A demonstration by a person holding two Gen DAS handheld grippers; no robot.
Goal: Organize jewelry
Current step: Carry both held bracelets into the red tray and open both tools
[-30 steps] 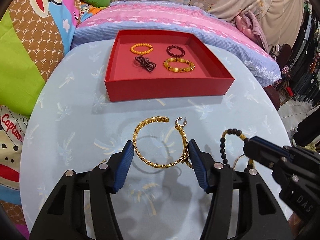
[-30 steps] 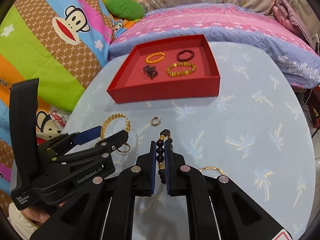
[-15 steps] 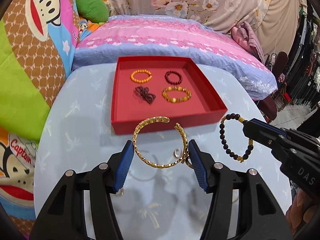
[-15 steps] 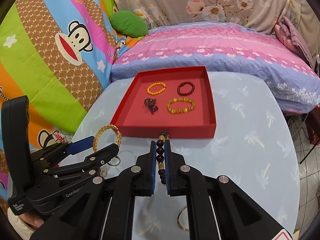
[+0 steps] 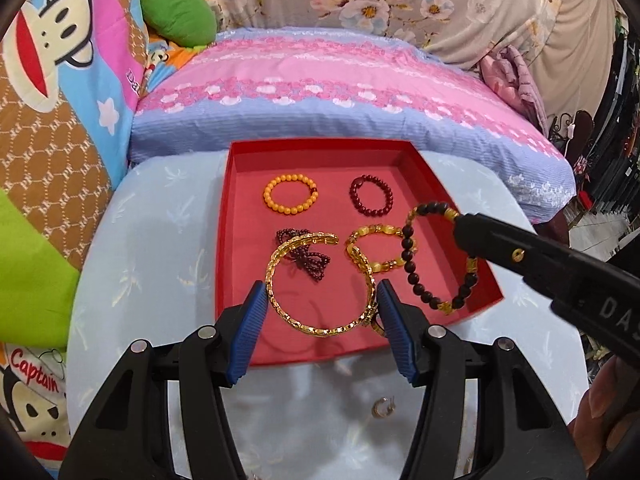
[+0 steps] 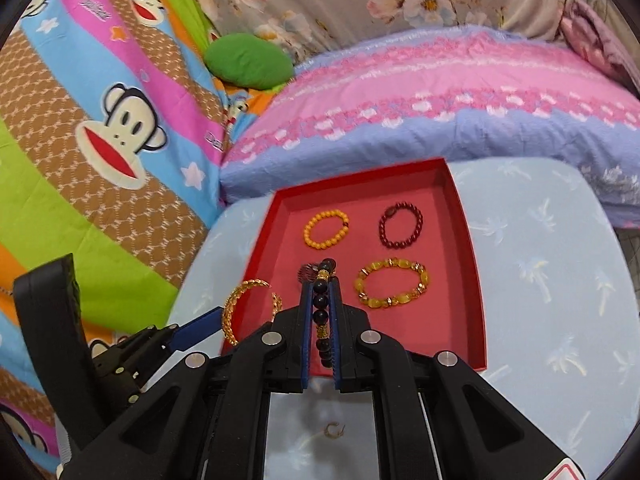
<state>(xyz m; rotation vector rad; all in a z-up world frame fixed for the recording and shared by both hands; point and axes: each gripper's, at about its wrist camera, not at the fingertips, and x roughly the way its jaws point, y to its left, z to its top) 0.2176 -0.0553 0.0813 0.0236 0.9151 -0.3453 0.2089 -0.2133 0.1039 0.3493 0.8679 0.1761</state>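
I have both grippers over the near half of the red tray (image 5: 472, 240), each carrying 1 piece. My left gripper (image 5: 320, 316) grasps the gold open bangle (image 5: 280, 264) across its width, pads pressing on its 2 sides, and it hangs above the tray's near edge with its gap pointing away from me. My right gripper (image 6: 320, 316) is clenched on the black bead bracelet (image 5: 412, 276), which dangles as a loop over the tray's near right corner.

4 bracelets already lie in the tray: orange (image 5: 290, 198) and dark red (image 5: 372, 200) toward the far edge, a maroon tangle (image 5: 308, 260) and a yellow bead one (image 6: 392, 288) nearer me. A small ring-like piece (image 6: 332, 430) remains on the light blue table (image 5: 160, 240), just short of the tray's near edge.

I judge the bangle stiff, light and smooth, so a squeeze across its open ends could spring or slip it; a hold on the closed back would be steadier. The bead bracelet looks limp and will swing, so I would pinch it by 1 or 2 beads and lower it slowly into free floor.
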